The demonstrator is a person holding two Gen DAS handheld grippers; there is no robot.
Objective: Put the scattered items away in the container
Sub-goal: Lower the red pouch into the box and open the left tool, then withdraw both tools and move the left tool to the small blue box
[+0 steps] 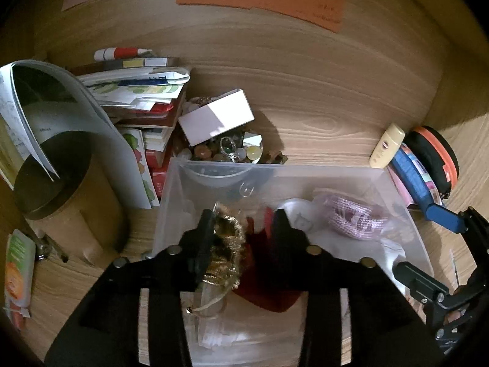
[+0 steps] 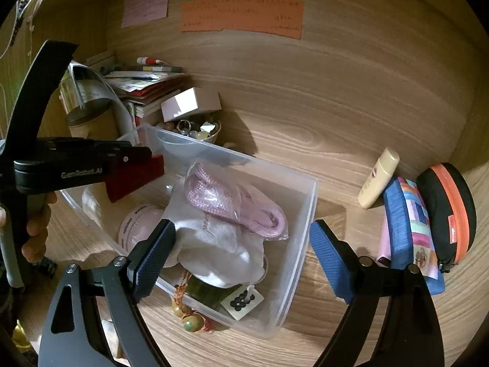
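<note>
A clear plastic container [image 1: 275, 169] [image 2: 309, 214] stands on the wooden desk. It holds a pink cord in a bag [image 2: 235, 202] [image 1: 354, 218], a white cloth bag [image 2: 214, 244] and a pink round case [image 2: 137, 223]. My left gripper [image 1: 244, 223] [image 2: 146, 168], with red pads, hangs over the container's left part. Its jaws stand apart, and a gold mesh pouch [image 1: 226, 244] lies between them against the left finger. My right gripper [image 2: 241, 241] [image 1: 423, 243], with blue pads, is wide open astride the container's near right wall and grips nothing.
Right of the container lie a cream bottle [image 2: 379, 177], a blue pencil case [image 2: 403, 229] and a black-and-orange round case [image 2: 449, 211]. Behind it are a trinket bowl under a white box [image 1: 215, 116] and stacked books [image 1: 137, 98]. A brown canister [image 1: 61, 189] stands left.
</note>
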